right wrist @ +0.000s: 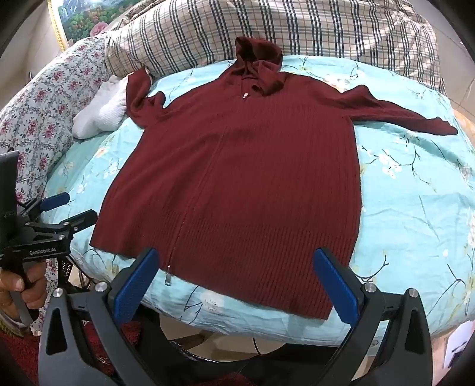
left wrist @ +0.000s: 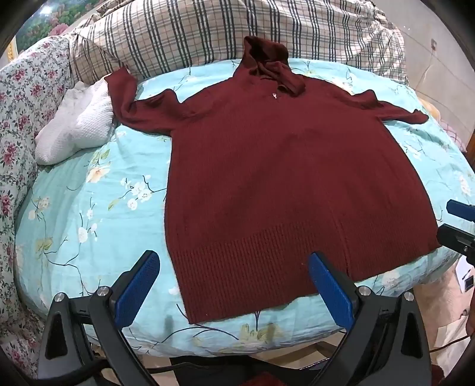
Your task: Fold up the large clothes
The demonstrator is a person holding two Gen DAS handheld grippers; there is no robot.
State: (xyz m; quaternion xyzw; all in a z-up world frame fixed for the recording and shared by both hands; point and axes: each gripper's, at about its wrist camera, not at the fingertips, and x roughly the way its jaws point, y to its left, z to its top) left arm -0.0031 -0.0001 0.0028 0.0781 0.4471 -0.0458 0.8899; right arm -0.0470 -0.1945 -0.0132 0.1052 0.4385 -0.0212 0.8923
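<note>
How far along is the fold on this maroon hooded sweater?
Done: the maroon hooded sweater lies spread flat, zipper up, on the floral bedsheet, sleeves out to the sides and hood toward the plaid pillows. In hand: nothing; the left gripper and right gripper both hover open near the hem. Left: every fold, sleeves and body; none is visible yet.

A home bedroom: a bed (left wrist: 89,213) with a turquoise floral sheet, a plaid quilt (left wrist: 184,32) bunched at its head, a floral pillow (left wrist: 26,98), and a framed picture (right wrist: 86,17).
</note>
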